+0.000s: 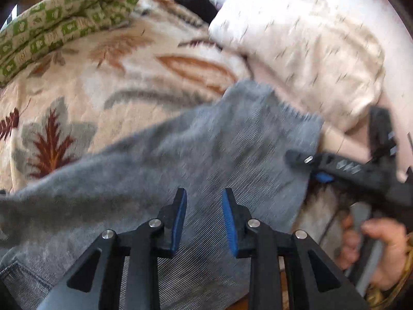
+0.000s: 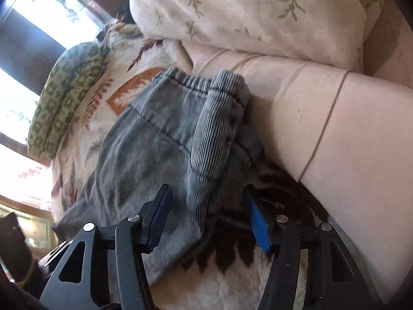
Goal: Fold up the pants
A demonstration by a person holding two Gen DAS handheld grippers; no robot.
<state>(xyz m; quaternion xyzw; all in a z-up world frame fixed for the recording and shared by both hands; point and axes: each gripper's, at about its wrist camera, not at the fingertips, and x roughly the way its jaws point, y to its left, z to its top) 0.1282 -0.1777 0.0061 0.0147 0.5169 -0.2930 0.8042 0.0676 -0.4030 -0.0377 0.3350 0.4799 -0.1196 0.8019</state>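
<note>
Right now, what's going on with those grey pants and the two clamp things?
A person is folding grey pants on a leaf-patterned blanket, with a handheld gripper in each hand. The right gripper is open over the folded-over part, gripping nothing. The left gripper hovers over the fabric, jaws slightly apart, nothing between them.

Pillow (image 2: pixel 245 13) & sofa cushion (image 2: pixel 335 129) block pants' (image 2: pixel 167 142) right; blanket (image 1: pixel 77 90) left is free.
</note>
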